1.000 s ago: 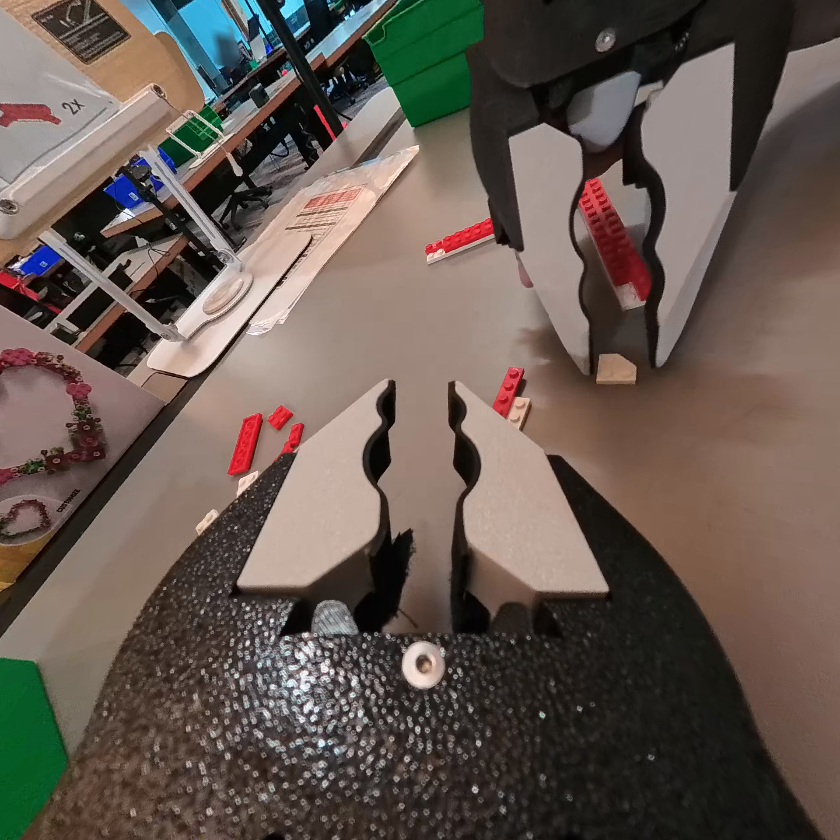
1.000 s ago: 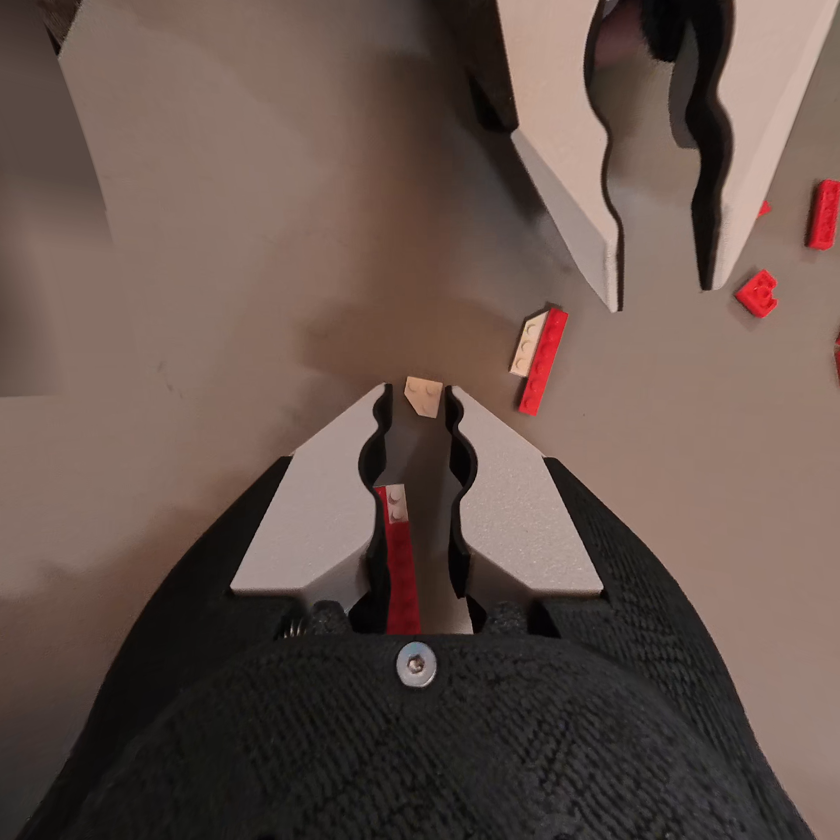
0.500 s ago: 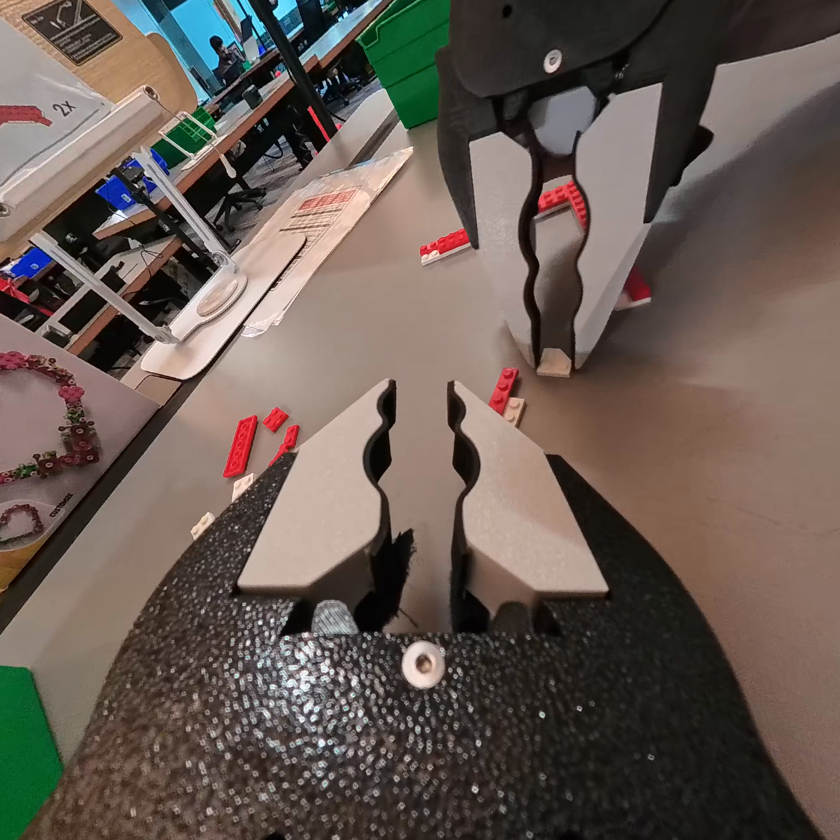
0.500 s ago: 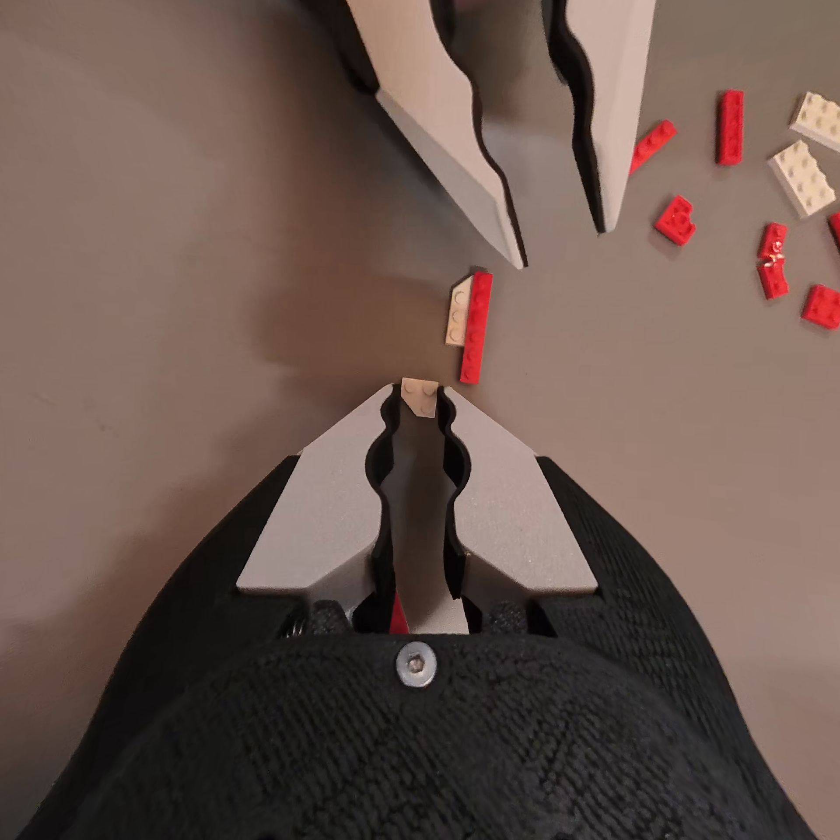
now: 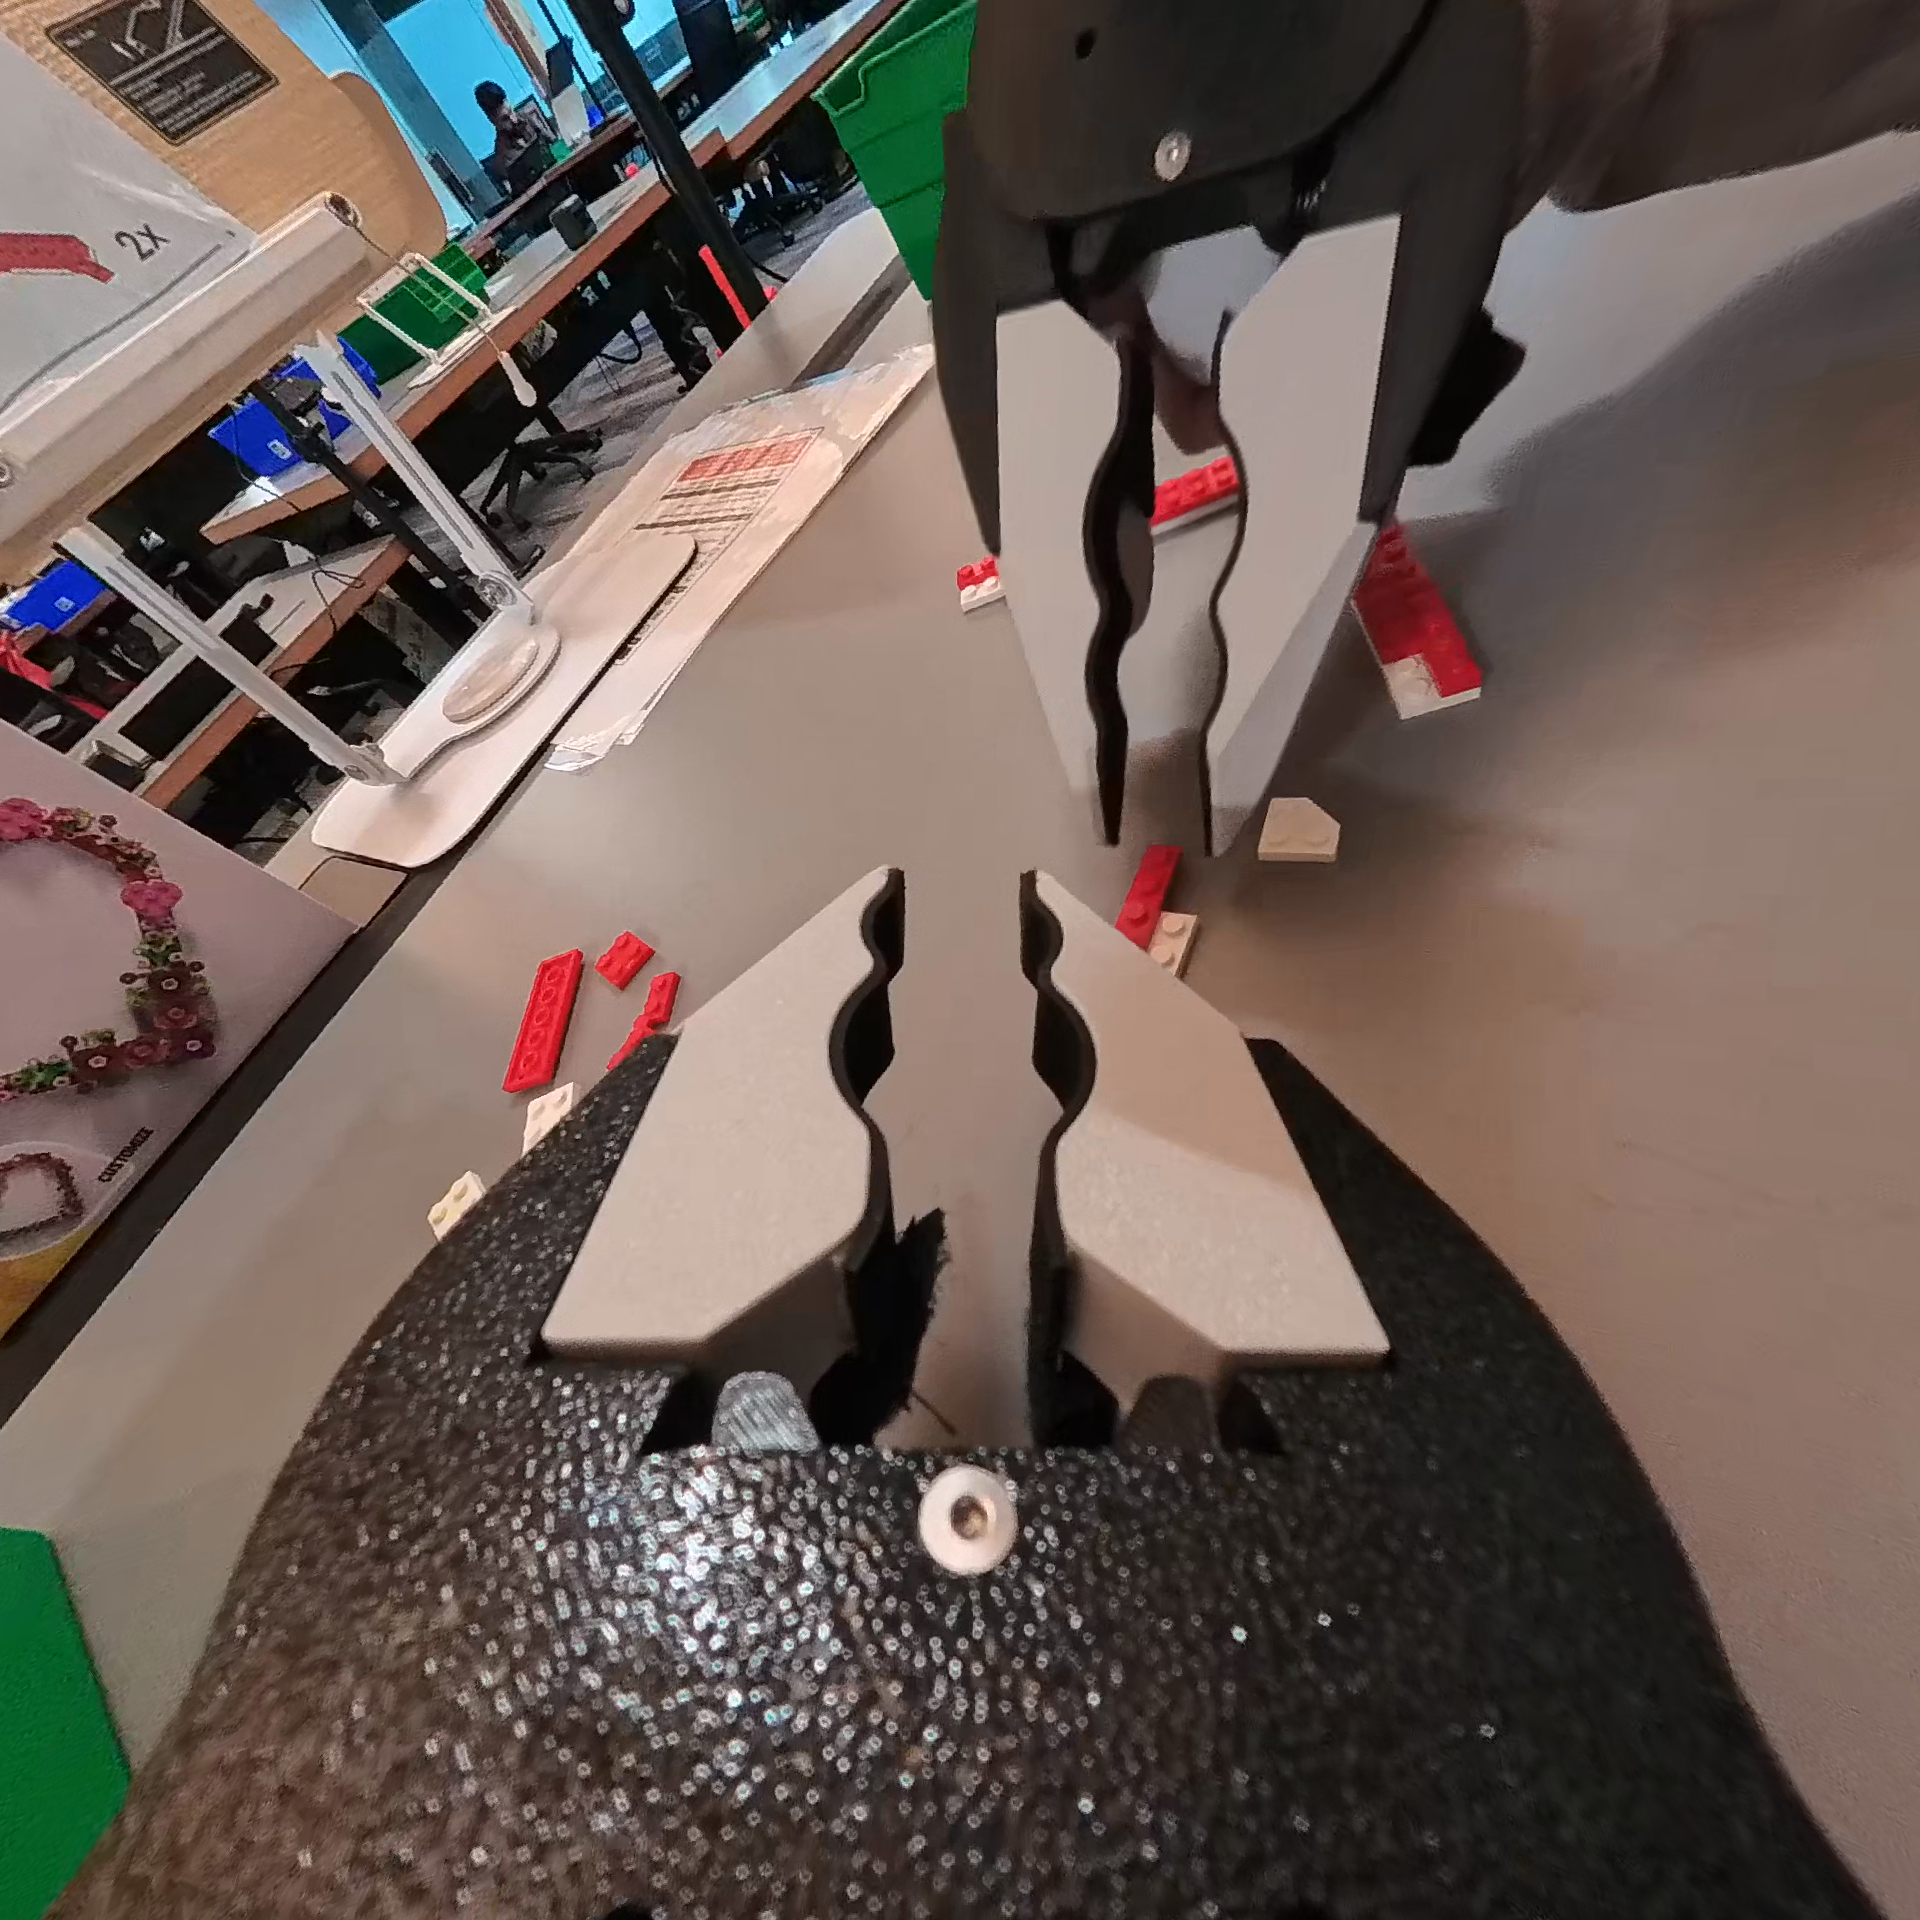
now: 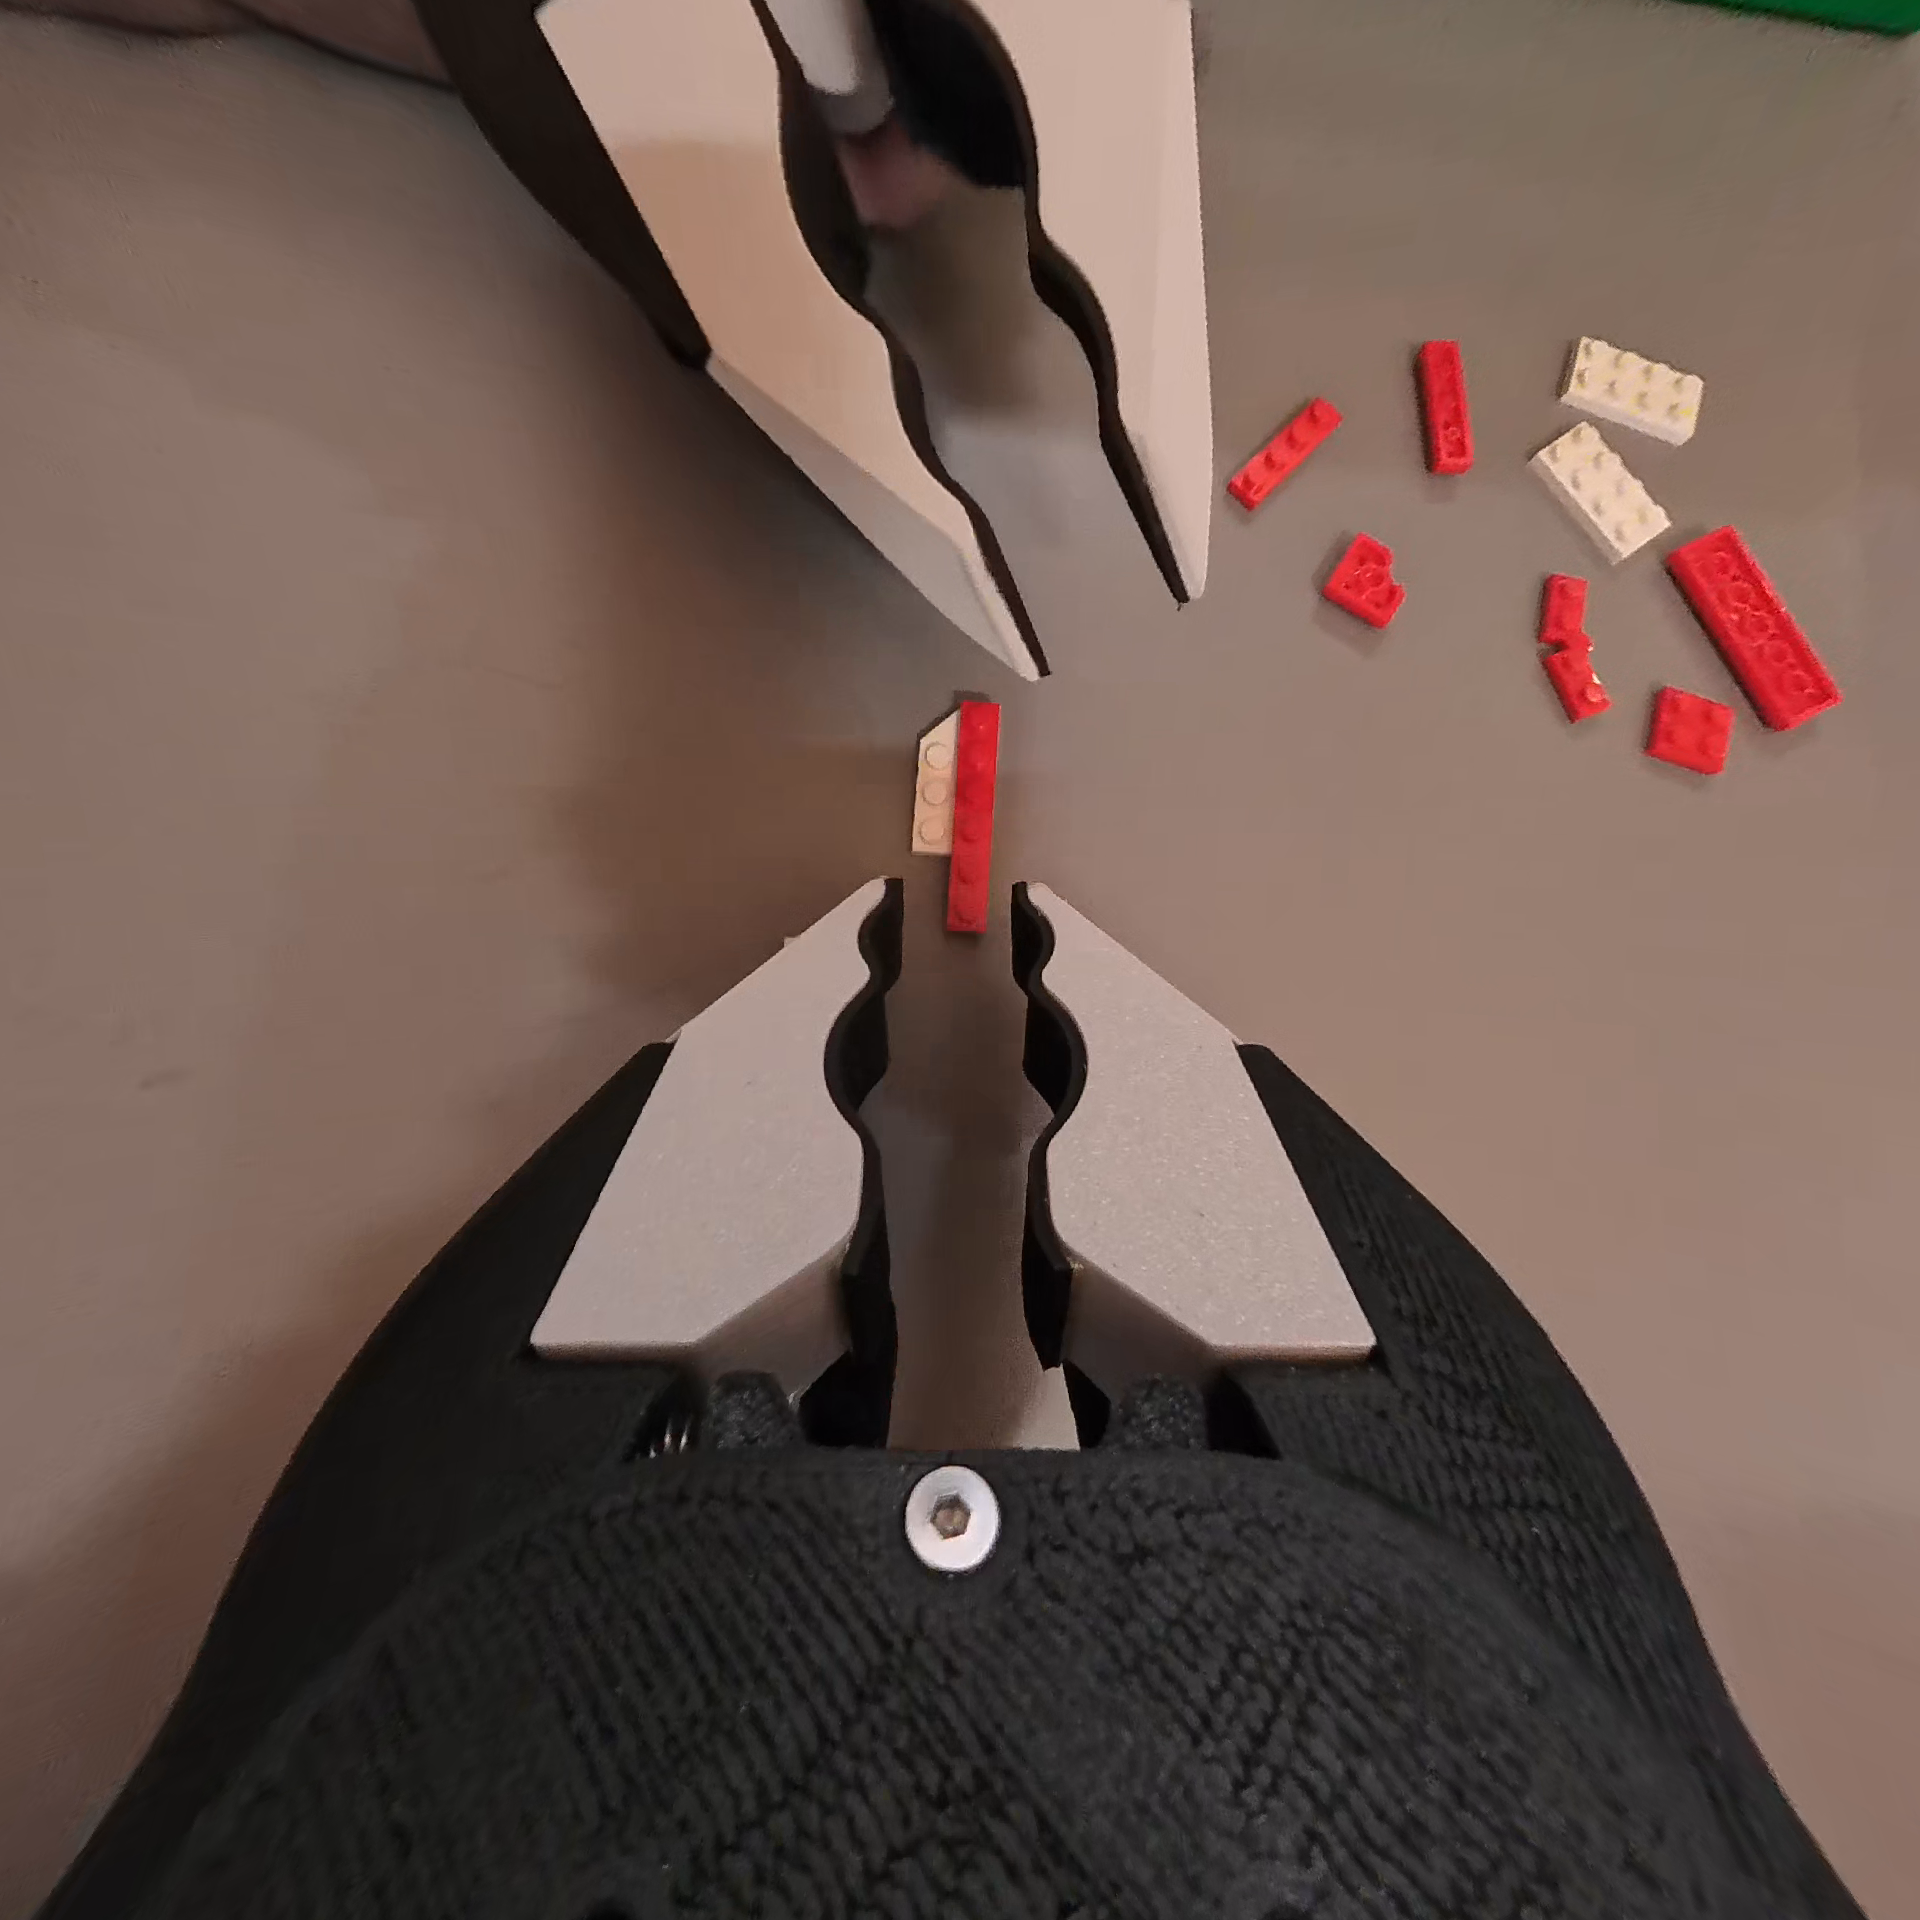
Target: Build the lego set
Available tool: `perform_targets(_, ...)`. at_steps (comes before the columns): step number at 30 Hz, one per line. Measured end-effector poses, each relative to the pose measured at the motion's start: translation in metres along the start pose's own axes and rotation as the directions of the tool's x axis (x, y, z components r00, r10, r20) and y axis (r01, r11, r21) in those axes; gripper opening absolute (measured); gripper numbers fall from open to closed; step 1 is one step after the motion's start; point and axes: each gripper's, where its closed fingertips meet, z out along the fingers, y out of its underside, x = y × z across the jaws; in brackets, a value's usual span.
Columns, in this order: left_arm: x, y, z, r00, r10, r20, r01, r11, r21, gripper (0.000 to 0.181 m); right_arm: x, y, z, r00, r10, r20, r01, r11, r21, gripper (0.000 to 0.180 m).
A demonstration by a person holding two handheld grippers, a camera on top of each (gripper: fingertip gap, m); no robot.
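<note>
Grey tabletop [image 5: 1558, 1195] fills the left wrist view. Lower centre: left gripper [image 5: 961, 883], jaws apart, nothing between them. Upper right: right gripper [image 5: 1158, 842] pointing down at the table, jaws apart and empty, its tips just beside a small tan wedge plate [image 5: 1297, 831]. Near the left gripper's right tip lies a red strip with a tan piece [image 5: 1153, 899]. Left of centre: loose red plates [image 5: 545, 1018]. Right of the far gripper: a red-and-white assembly [image 5: 1418, 634]. Upper left: a printed sheet on a white stand [image 5: 416, 769]; left edge, a box bearing a flower-heart picture [image 5: 114, 966]; a clear printed bag [image 5: 748, 488] lies flat. Writing is present on these but not transcribed. Top centre: green bins [image 5: 894, 135], contents not visible.

Right wrist view. Lower centre: right gripper [image 6: 956, 894], jaws apart, the red strip with its tan piece [image 6: 961, 810] just ahead of its tips. Top centre: left gripper [image 6: 1112, 634], open. Upper right: scattered red and white bricks [image 6: 1600, 499].
</note>
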Motion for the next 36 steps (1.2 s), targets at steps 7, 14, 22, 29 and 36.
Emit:
perform_targets(7,0.009,-0.006,-0.003,0.998,0.003,-0.056,-0.001,0.999,0.038,0.023,0.003,0.003,0.01,1.0,0.009,0.016,-0.009,1.0,-0.014,0.007)
perform_targets(14,0.034,-0.006,-0.007,0.948,0.299,-0.109,-0.296,0.954,0.046,0.049,0.003,0.006,0.004,0.995,0.071,0.074,-0.073,0.997,0.019,0.005)
perform_targets(22,0.039,-0.008,0.0,0.797,0.604,0.011,-0.604,0.797,0.007,0.039,-0.012,-0.002,-0.012,0.97,0.106,0.218,-0.125,0.989,0.078,0.005)
perform_targets(29,0.05,-0.015,0.0,0.736,0.676,0.021,-0.677,0.735,0.037,0.021,-0.026,-0.005,-0.017,0.945,0.108,0.309,-0.141,0.986,0.087,0.005)
perform_targets(36,0.057,-0.014,0.004,0.77,0.637,-0.031,-0.636,0.771,0.037,0.007,-0.027,-0.006,-0.022,0.935,0.119,0.333,-0.161,0.982,0.1,0.005)
